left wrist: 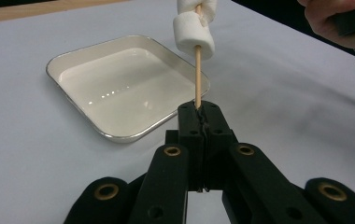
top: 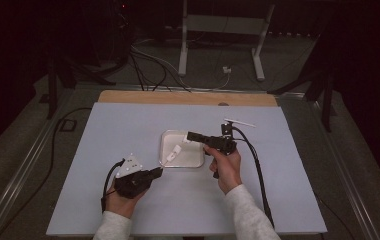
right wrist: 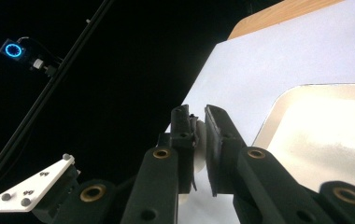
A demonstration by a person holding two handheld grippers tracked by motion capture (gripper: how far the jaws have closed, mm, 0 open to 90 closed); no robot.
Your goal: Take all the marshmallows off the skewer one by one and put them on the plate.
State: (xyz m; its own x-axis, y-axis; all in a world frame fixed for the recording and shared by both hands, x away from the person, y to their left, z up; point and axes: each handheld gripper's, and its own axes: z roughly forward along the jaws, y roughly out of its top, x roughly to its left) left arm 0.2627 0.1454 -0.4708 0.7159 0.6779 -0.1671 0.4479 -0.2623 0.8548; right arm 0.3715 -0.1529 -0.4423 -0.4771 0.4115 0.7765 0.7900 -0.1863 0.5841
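Note:
A thin wooden skewer (left wrist: 197,81) stands up from my left gripper (left wrist: 202,112), whose jaws are shut on its lower end. A white marshmallow (left wrist: 193,35) is threaded on it, with a second one (left wrist: 196,5) just above at the frame's top. In the high view, the left gripper (top: 159,171) sits at the near left corner of a shallow white tray (top: 194,161), and the skewer slants over the tray. My right gripper (top: 190,136) reaches in from the right over the tray's far part. Its jaws (right wrist: 198,116) are shut on a white marshmallow (right wrist: 201,140).
The tray (left wrist: 119,88) is empty and lies mid-table on a pale cover. A bare wooden strip (top: 188,97) runs along the table's far edge. Beyond it are floor cables and a metal stand (top: 220,30). The right hand (left wrist: 334,23) hovers close beside the skewer.

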